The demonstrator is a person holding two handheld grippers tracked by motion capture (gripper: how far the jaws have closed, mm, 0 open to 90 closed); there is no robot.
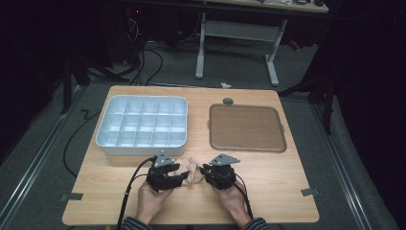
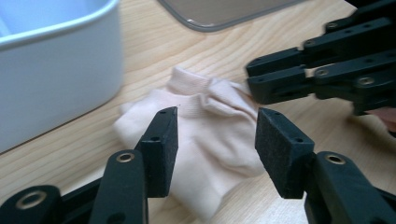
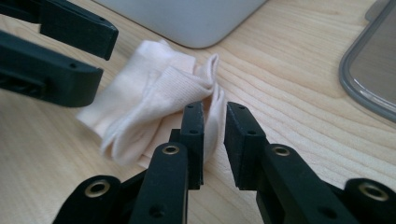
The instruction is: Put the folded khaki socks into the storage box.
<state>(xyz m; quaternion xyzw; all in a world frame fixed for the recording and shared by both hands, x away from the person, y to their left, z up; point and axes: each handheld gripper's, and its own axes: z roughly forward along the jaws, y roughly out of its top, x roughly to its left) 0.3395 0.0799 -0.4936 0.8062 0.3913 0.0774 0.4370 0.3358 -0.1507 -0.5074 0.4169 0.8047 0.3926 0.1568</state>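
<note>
A pale pink sock (image 1: 193, 170) lies crumpled on the wooden table (image 1: 277, 191) between my two grippers, near the front edge. In the left gripper view the sock (image 2: 210, 126) lies beyond and under the left gripper (image 2: 216, 135), whose jaws stand wide apart and do not touch it. My right gripper (image 3: 215, 126) has its jaws a narrow gap apart, with a fold of the sock (image 3: 159, 93) lying in that gap and the pads not pressing it. The two grippers face each other over the sock: the left gripper (image 1: 184, 172) at its left, the right gripper (image 1: 203, 170) at its right.
A white box (image 1: 141, 143) with several compartments stands just behind the left gripper. A brown tray (image 1: 246, 127) with a grey rim lies at the back right. The person's hands come in from the front edge. A desk frame and cables stand beyond the table.
</note>
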